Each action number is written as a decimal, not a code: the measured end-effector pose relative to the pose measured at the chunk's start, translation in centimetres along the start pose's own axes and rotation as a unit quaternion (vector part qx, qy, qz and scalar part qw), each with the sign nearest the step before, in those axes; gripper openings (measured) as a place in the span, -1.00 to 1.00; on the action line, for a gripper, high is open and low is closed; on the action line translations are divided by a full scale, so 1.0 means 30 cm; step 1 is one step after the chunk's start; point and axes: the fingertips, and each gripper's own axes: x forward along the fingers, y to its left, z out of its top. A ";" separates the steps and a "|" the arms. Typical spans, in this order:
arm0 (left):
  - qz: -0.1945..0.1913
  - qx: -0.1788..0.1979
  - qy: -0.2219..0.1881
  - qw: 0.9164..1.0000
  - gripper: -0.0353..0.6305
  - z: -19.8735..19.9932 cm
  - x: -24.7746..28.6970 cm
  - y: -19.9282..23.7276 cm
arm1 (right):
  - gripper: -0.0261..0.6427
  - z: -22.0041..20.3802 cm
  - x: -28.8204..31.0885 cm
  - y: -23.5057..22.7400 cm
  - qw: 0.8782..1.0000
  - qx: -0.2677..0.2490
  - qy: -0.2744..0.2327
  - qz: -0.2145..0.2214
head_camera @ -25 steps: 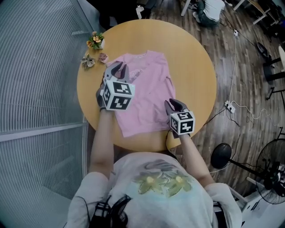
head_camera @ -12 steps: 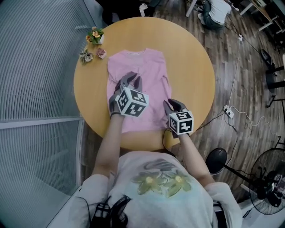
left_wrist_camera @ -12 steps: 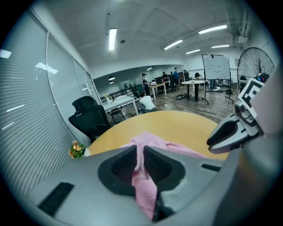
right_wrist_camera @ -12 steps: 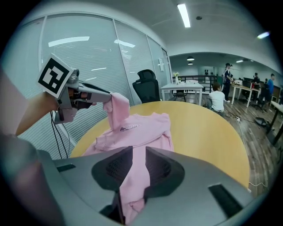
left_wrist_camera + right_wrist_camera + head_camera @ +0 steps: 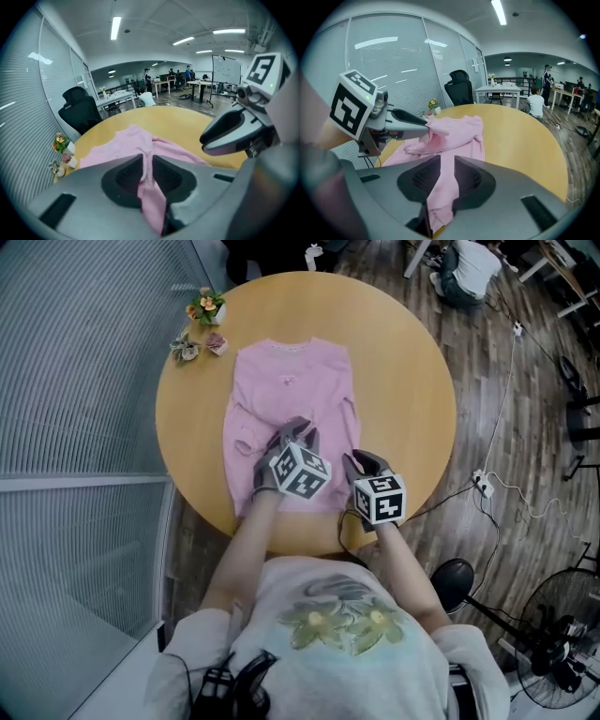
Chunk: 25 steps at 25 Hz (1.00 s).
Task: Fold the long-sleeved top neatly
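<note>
Folding well from here starts at the near rim of the counter [image 5: 412, 390]. There the right tongs [image 5: 362, 461] are pinched on the near right hem corner of the pink long-sleeved top [image 5: 292, 381], with a strip of cloth running straight between the pads. That corner seems to serve as the anchor, so it should be held low and taut rather than dragged.

Just beside them, a little farther in, the left tongs [image 5: 298, 431] are clamped on a narrow pleat of the same cloth over the lower middle of the body. My reading is that this pleat is being laid inward. It wants setting down flat, parallel to the top's side edge, before the pads let go, or a ridge will be trapped underneath.

Beyond, the left edge [image 5: 242, 432] lies rumpled and needs smoothing, while the chest and collar [image 5: 286, 345] lie flat toward the far side. Farthest off, a small flower pot [image 5: 207, 307] and ornaments [image 5: 192, 346] stand near the far left shoulder, so any swept cloth should stay short of them.
</note>
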 end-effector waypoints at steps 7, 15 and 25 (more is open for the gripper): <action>-0.049 -0.008 0.040 0.998 -0.64 -0.111 0.090 -0.137 | -0.62 -0.036 0.012 -0.022 1.000 -0.001 0.018 0.005; -0.081 -0.052 0.049 0.994 -0.59 -0.150 0.067 -0.201 | -0.62 -0.077 0.034 -0.039 0.999 0.001 0.039 0.023; -0.022 -0.188 0.091 0.978 -0.59 -0.443 -0.164 -0.025 | -0.42 -0.224 0.013 -0.037 0.993 0.007 0.102 0.065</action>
